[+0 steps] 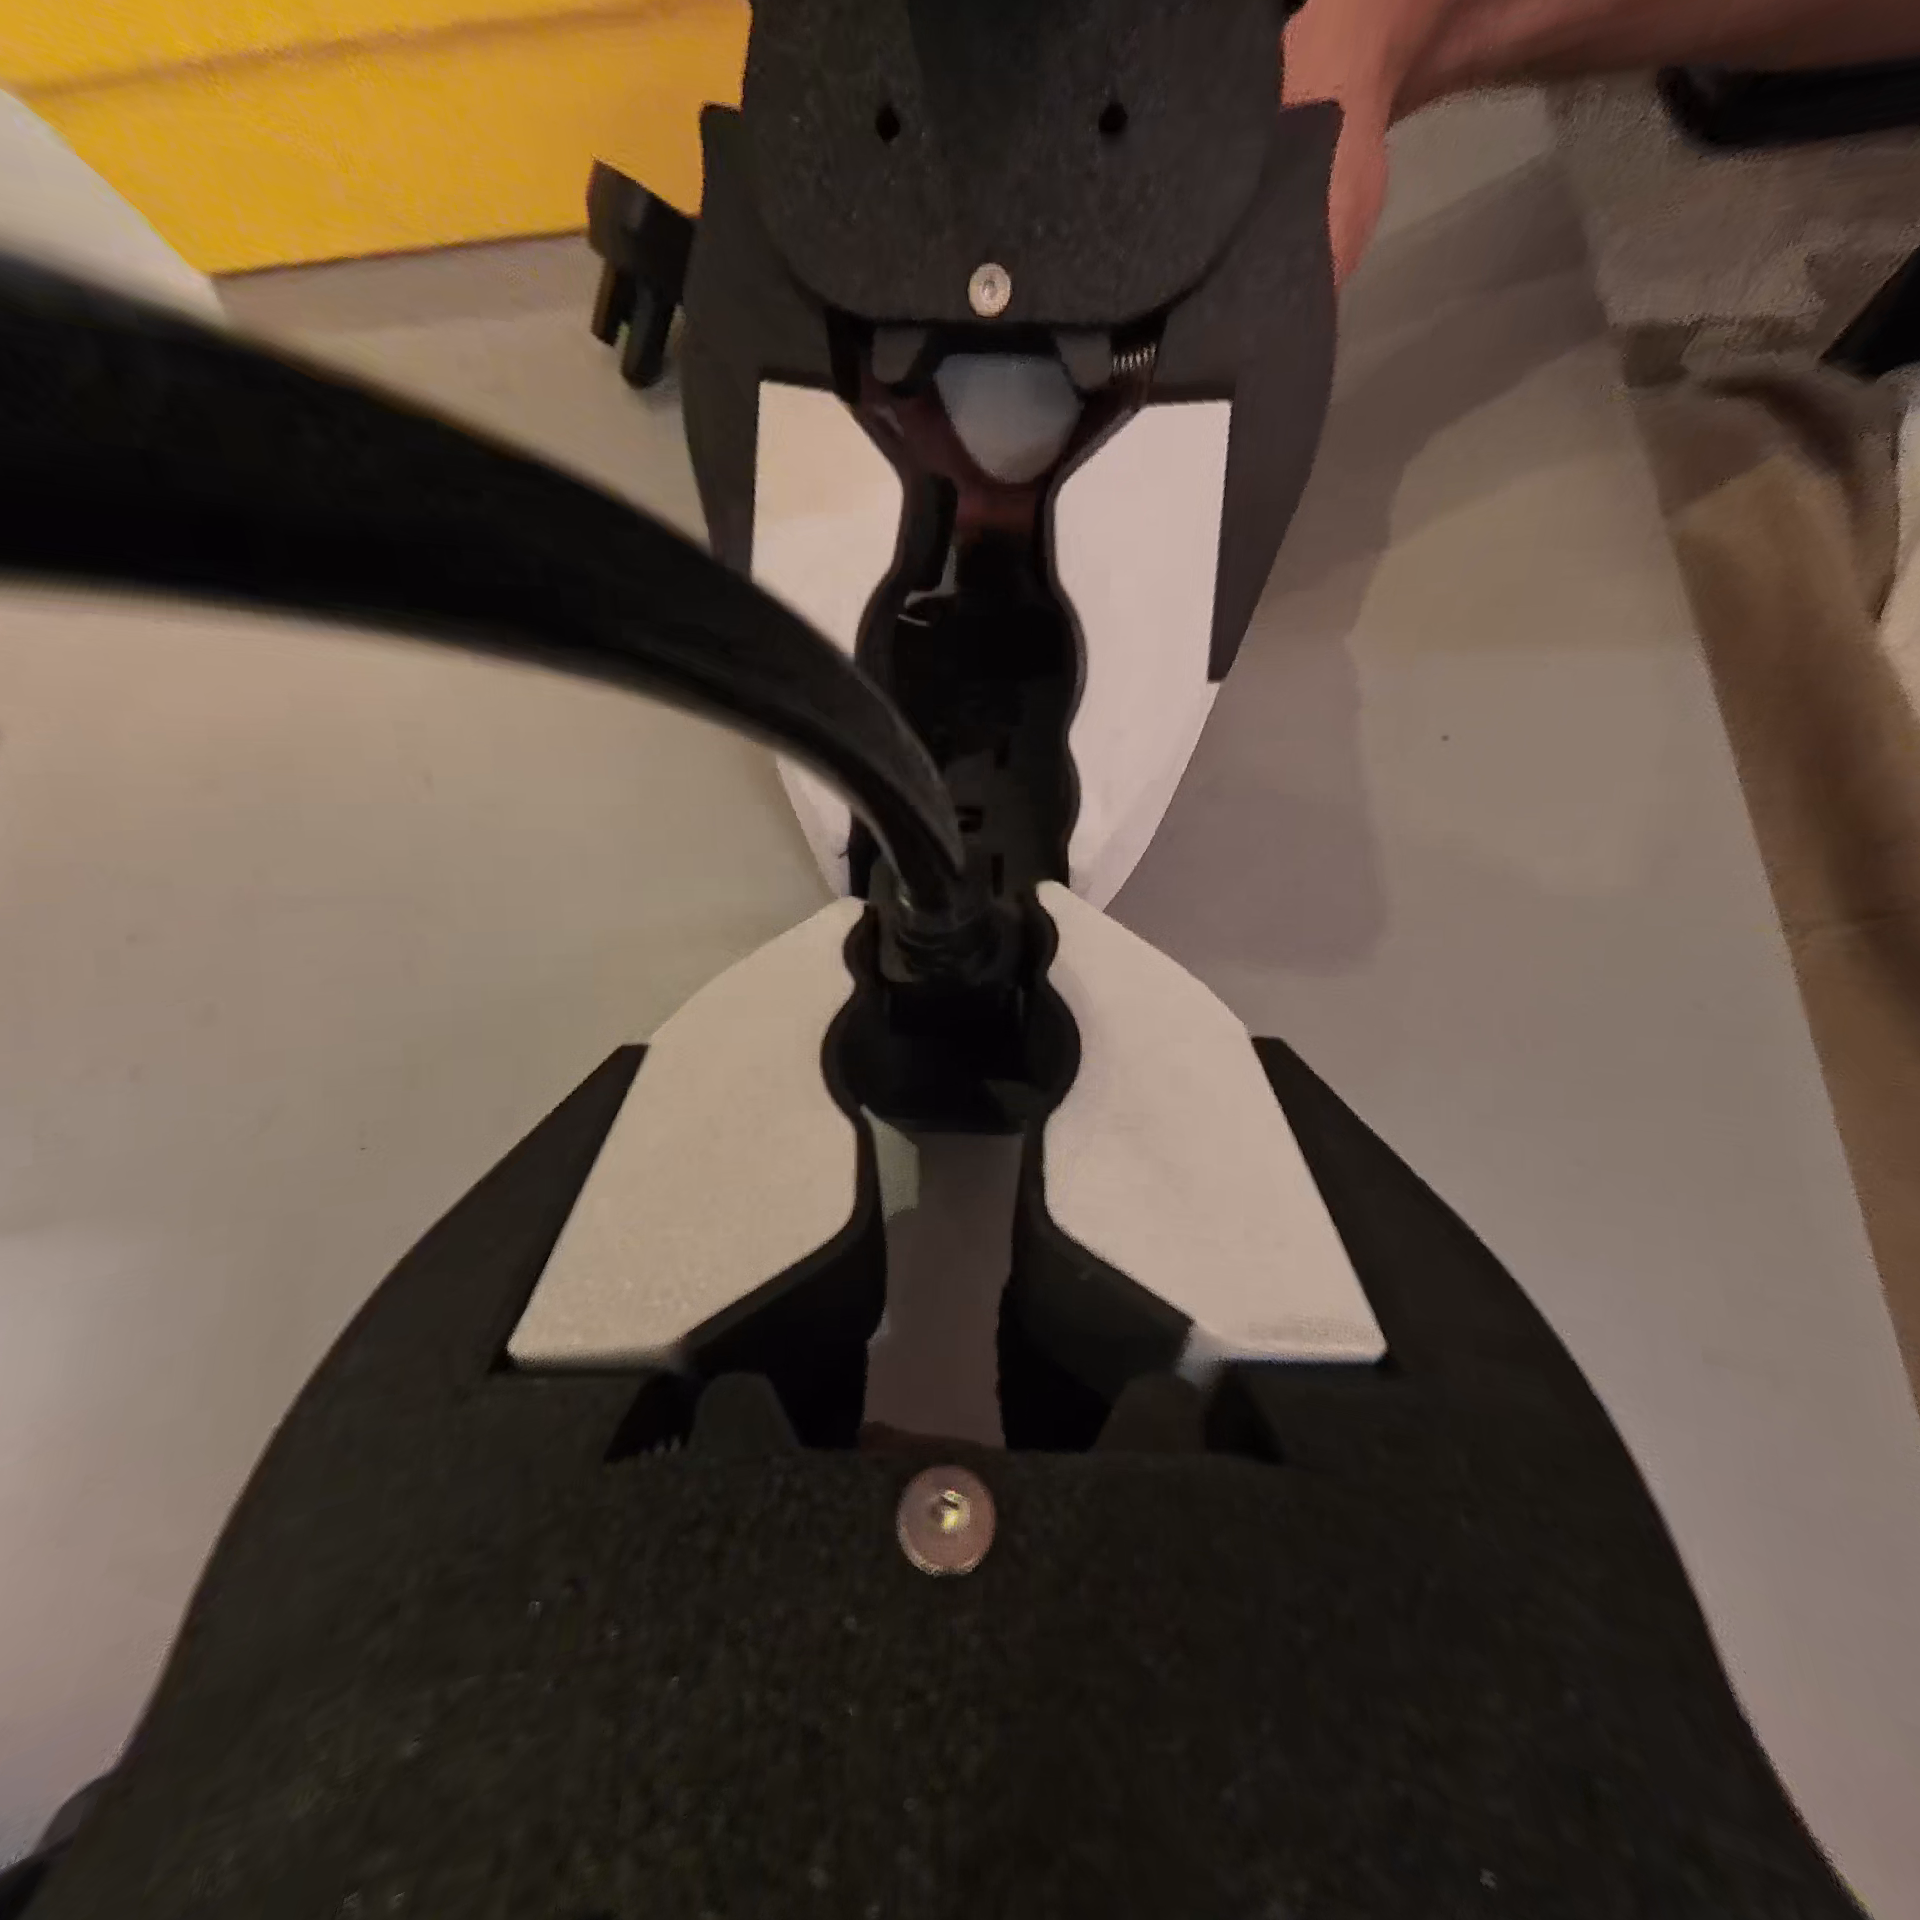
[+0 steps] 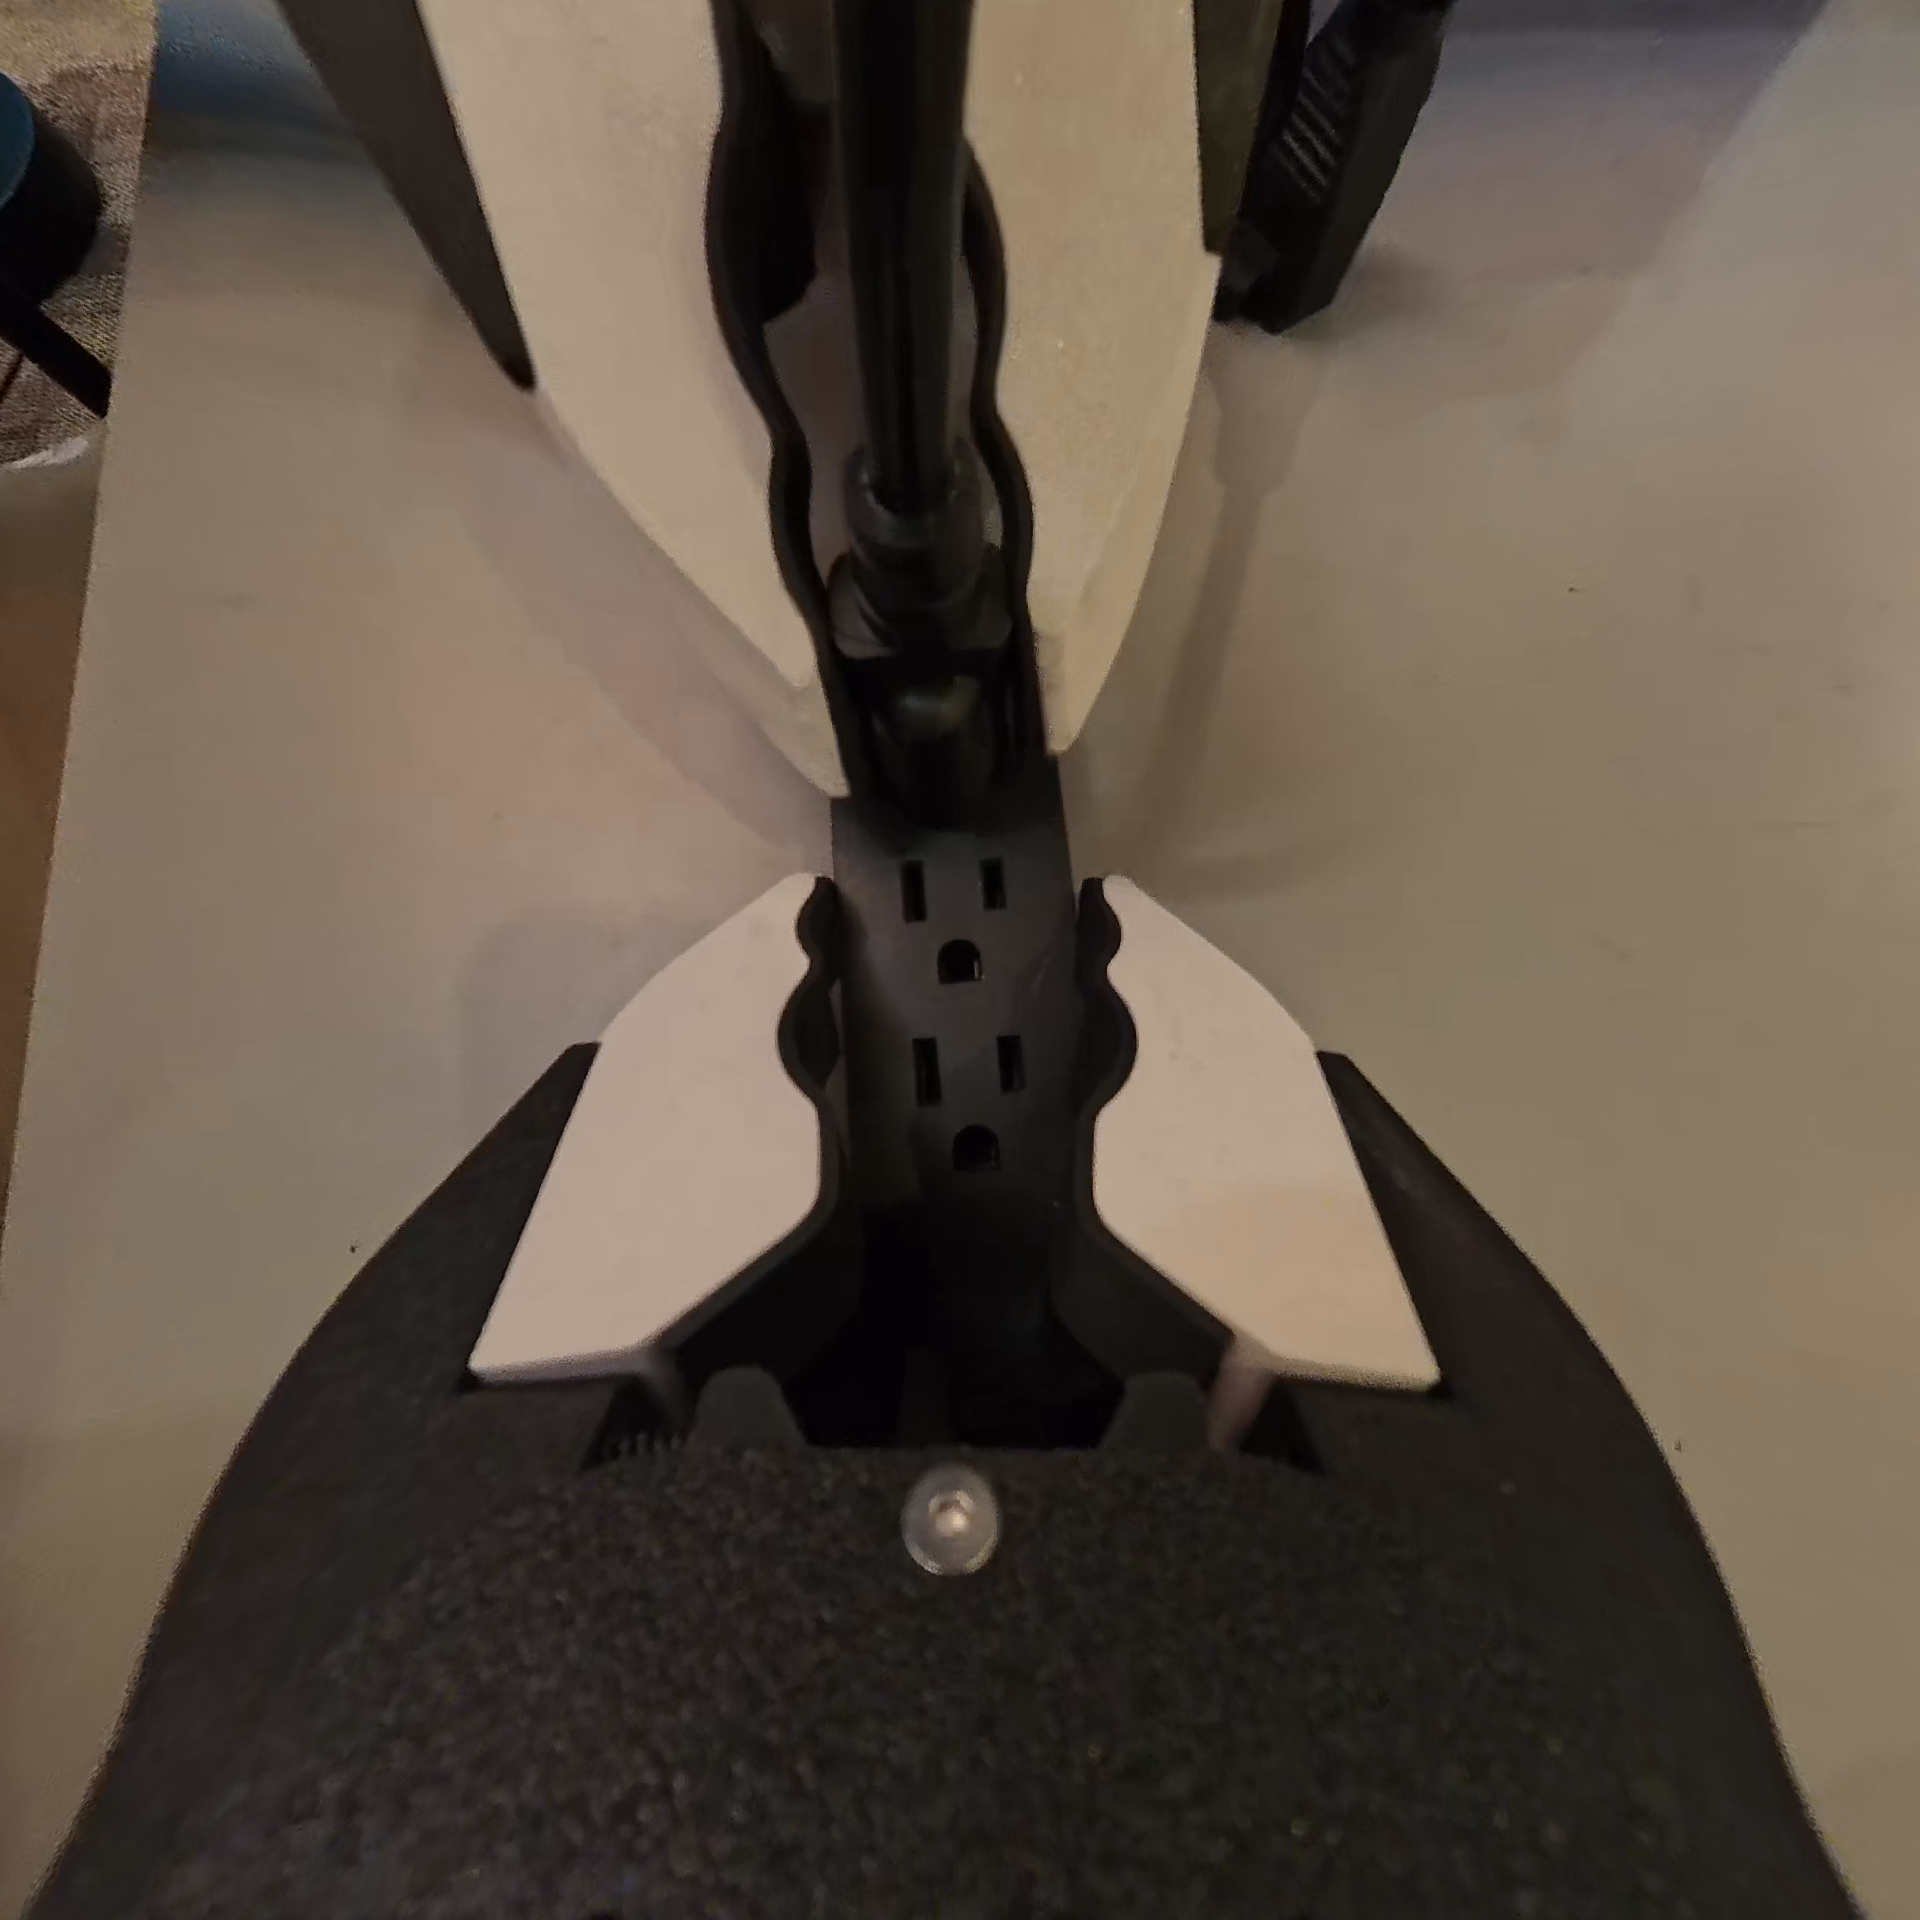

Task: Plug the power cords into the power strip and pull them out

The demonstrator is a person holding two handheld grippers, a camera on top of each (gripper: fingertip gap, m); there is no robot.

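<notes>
The left tongs (image 1: 948,997) are clamped on the black plug (image 1: 940,1039) of a power cord (image 1: 520,582), whose thick cable arcs up and away toward the left side of the left wrist view. Facing them from the other end, the right tongs (image 2: 956,1039) are closed against the two long sides of the black power strip (image 2: 956,997), which lies flat on the pale table (image 2: 1507,831), well in from the table edge that shows at the left of the right wrist view. The two tools meet nose to nose over the strip. In the right wrist view two sockets (image 2: 951,914) between the right fingertips stand empty, while the plug sits at the next position farther along, between the white fingers (image 2: 644,468) of the left tool; it looks to be seated in, or right at, the strip, though I cannot tell how deep the prongs are. Judging by this, the task is mid-cycle: one cord is either just going in or about to be drawn out, with the right tool bracing the strip against the pull. What remains, as far as can be seen, is to finish this cord's insertion or removal and to handle any further cords; no other cord shows in either view.
</notes>
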